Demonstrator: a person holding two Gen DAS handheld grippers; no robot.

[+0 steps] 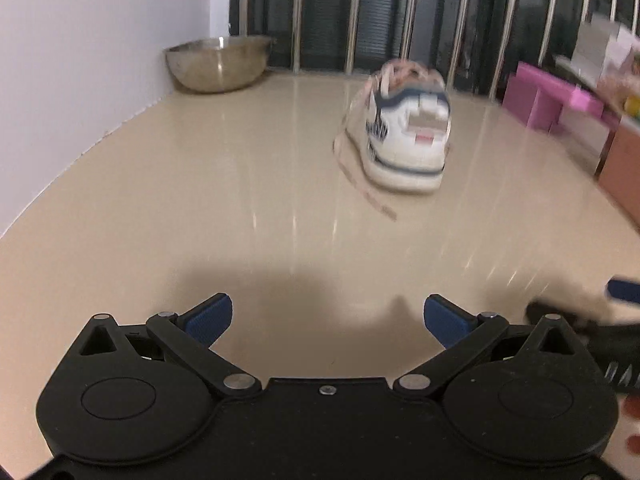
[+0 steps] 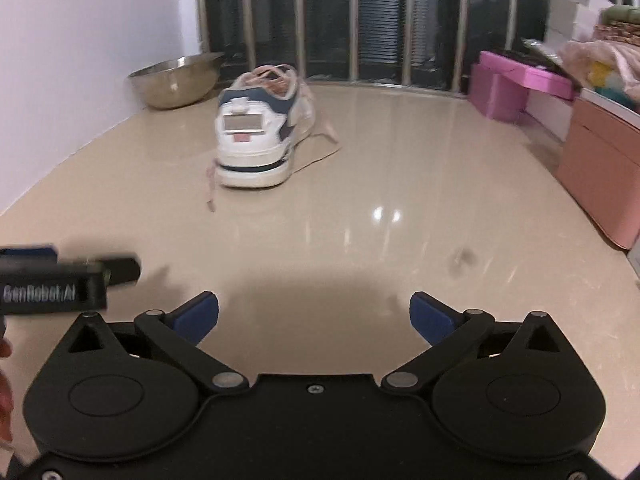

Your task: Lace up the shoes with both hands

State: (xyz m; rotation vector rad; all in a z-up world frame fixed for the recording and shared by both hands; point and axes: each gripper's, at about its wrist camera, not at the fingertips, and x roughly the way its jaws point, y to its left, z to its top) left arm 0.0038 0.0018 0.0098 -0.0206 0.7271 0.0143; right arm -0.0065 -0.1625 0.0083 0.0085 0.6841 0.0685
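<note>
A round stainless-steel bowl (image 2: 176, 82) sits far left against the white wall, on the glossy beige floor (image 2: 380, 184). Right of it stands the white low-top sneaker with navy trim (image 2: 260, 128), heel toward both cameras, well apart from either tool. Its pale pink laces (image 2: 320, 148) are loose: one end trails left of the heel, another loops out to the right. Farther right sit a pink block-shaped stand (image 2: 516, 84) and a salmon-pink box (image 2: 600, 168).

The left gripper (image 1: 328, 320) has its blue-padded fingers spread wide with nothing between them; the right gripper (image 2: 314, 316) is likewise released and empty. The step appears to be the approach. Doing it well probably means each tool going low to the lace end on its own side and pinching near the tip, so that the shoe is not dragged.
</note>
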